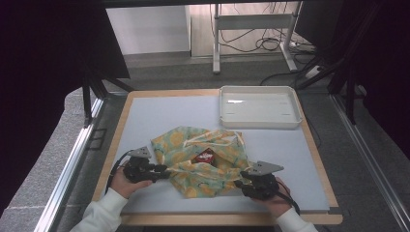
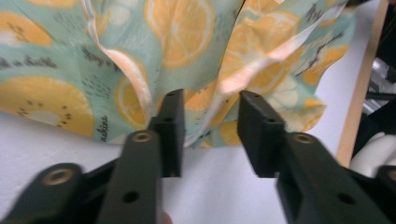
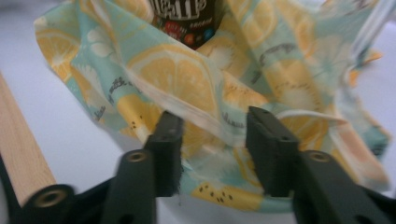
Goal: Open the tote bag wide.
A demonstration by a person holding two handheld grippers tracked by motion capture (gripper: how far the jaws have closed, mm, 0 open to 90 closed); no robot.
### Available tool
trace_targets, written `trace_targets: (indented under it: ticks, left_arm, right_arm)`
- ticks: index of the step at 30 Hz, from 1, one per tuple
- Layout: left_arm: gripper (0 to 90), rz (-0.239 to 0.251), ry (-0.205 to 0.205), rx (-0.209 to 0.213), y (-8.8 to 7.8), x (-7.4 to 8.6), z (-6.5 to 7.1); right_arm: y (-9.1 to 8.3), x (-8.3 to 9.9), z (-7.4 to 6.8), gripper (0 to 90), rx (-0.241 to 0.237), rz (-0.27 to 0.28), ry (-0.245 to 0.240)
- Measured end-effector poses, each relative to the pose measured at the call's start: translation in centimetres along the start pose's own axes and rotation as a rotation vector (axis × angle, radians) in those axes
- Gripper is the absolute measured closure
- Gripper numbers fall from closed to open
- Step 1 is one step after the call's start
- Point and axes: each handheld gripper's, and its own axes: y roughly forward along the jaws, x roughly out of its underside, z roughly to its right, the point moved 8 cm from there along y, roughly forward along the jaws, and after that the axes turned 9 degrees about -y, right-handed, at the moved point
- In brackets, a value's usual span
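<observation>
A drawstring cloth bag [image 1: 193, 181] with a lemon print on mint green lies crumpled in the near middle of the table. A dark red candy packet [image 1: 205, 156] shows in its open mouth, and its lower end [image 3: 187, 18] appears in the right gripper view. My left gripper [image 1: 164, 172] is at the bag's left edge. Its jaws stand apart with a fold of the cloth [image 2: 205, 121] between them, not pinched. At the bag's near right edge my right gripper [image 1: 240, 182] also has its jaws apart, with loose cloth [image 3: 210, 116] between them.
A white tray [image 1: 260, 121] stands at the table's far right corner. The pale table top [image 1: 159, 116] has a wooden rim. Black frame legs, curtains and floor cables lie beyond the table.
</observation>
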Motion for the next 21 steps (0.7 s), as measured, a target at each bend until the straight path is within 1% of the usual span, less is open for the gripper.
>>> trace_targets:
  ticks: [1,2,3,5,6,8,10,11,13,14,15,17,18,19,20,21]
  left_arm:
    - [55.0,0.039,0.004,-0.003,-0.7,-0.2,0.3]
    - [53.5,0.039,0.004,-0.003,-0.7,-0.2,0.3]
    - [53.5,0.057,0.002,-0.002,-1.0,-0.4,0.4]
    - [50.6,0.095,0.001,0.003,-1.7,-0.7,0.7]
    - [48.9,0.111,-0.002,0.017,-2.1,-0.9,1.0]
    - [47.0,0.147,-0.007,0.036,-2.9,-1.4,1.4]
    - [46.1,0.170,-0.004,0.034,-3.4,-1.8,1.6]
    - [46.6,0.186,-0.004,0.026,-3.7,-2.2,1.6]
    - [47.3,0.193,-0.008,0.022,-3.8,-2.5,1.6]
    - [50.0,0.195,-0.007,0.022,-3.9,-2.7,1.5]
    - [55.2,0.197,-0.002,0.020,-3.9,-2.9,1.6]
    - [64.8,0.191,0.009,0.033,-3.9,-3.4,1.9]
    - [71.6,0.188,0.017,0.035,-3.9,-3.6,2.1]
    - [76.0,0.186,0.028,0.029,-3.8,-3.9,2.3]
    - [81.4,0.185,0.039,0.021,-3.7,-4.2,2.5]
    - [87.4,0.182,0.045,0.022,-3.6,-4.4,2.6]
  right_arm:
    - [-0.5,-0.2,0.0,48.9,0.019,0.026,0.005]
    - [-0.5,-0.2,0.0,48.9,0.019,0.026,0.005]
    - [-0.7,-0.3,0.1,46.8,0.027,0.038,0.015]
    - [-1.2,-0.6,0.2,43.5,0.040,0.061,0.035]
    - [-1.4,-0.8,0.3,41.0,0.045,0.073,0.044]
    - [-1.9,-1.2,0.2,37.8,0.041,0.095,0.050]
    - [-2.4,-1.7,0.3,35.9,0.037,0.117,0.057]
    - [-2.9,-2.3,0.4,35.8,0.031,0.143,0.067]
    - [-3.0,-2.6,0.5,35.8,0.029,0.154,0.073]
    - [-3.2,-2.9,0.7,38.7,0.030,0.157,0.072]
    - [-3.2,-3.0,0.7,44.2,0.023,0.159,0.072]
    - [-3.1,-3.5,0.8,51.7,-0.008,0.152,0.067]
    - [-2.9,-3.7,0.8,57.9,-0.023,0.143,0.064]
    - [-2.8,-3.9,0.8,61.4,-0.026,0.138,0.059]
    - [-2.6,-4.1,0.8,67.1,-0.031,0.135,0.055]
    - [-2.2,-4.6,1.0,75.8,-0.041,0.130,0.051]
